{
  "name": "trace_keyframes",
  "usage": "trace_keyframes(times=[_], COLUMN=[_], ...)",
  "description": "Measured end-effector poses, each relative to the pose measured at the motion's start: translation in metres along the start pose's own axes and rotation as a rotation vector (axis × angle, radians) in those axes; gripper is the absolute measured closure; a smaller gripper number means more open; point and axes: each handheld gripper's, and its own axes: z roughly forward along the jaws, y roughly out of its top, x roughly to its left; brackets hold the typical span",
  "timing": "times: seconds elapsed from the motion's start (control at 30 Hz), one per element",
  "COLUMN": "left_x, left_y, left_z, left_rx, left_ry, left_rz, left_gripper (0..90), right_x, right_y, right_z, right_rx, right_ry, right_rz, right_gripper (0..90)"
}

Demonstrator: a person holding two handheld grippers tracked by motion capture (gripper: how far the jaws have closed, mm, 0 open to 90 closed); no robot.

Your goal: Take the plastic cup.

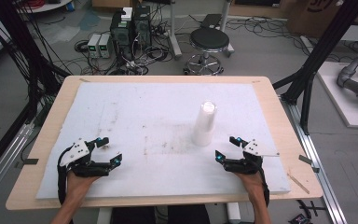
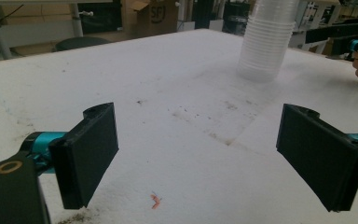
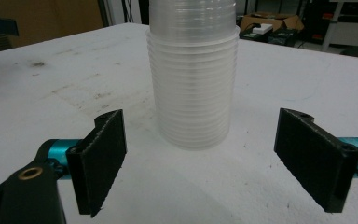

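Cups (image 1: pixel 204 123), nested upside down into one clear stack, stand on the white board (image 1: pixel 135 116) right of its middle. The stack is just ahead of the right gripper (image 1: pixel 226 148) and a little to its left, near but not touching; in the right gripper view it (image 3: pixel 193 79) rises straight beyond the gap between the two black jaws. From the left gripper (image 1: pixel 110 151) it is well apart, far across the board, and in the left gripper view it (image 2: pixel 266 39) shows at the top right.

There is one stack; its ribbed rims suggest well over a dozen cups, though the exact count is too fine to read. Two grippers, each with two jaws.

Both hands rest low near the board's near edge, forearms coming in from below, grippers pointing forward and slightly inward. Both pairs of jaws stand wide apart with nothing between them.
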Motion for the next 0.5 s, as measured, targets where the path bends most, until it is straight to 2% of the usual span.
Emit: trace_keyframes(times=[0.07, 0.13, 0.2, 0.43, 0.5], left_x=[0.0, 0.001, 0.001, 0.002, 0.002], left_y=[0.0, 0.0, 0.0, 0.0, 0.0], left_z=[0.0, 0.0, 0.0, 0.0, 0.0], left_rx=[-0.001, 0.002, 0.001, 0.001, 0.005], left_ry=[0.001, -0.002, -0.003, -0.006, -0.005], left_rz=[0.0, -0.005, -0.011, -0.015, -0.012], left_gripper=[12.5, 12.5, 12.5, 12.5, 12.5], right_x=[0.0, -0.001, -0.001, -0.003, -0.005], right_y=[0.0, 0.002, 0.006, 0.028, 0.04], right_z=[-0.001, -0.003, -0.006, -0.015, -0.018], right_rx=[0.001, 0.013, -0.002, -0.008, 0.008], right_ry=[0.012, 0.035, 0.044, 0.058, 0.056], right_rz=[0.003, 0.033, 0.037, 0.022, 0.021], right_gripper=[16.9, 16.8, 16.8, 16.4, 16.4])
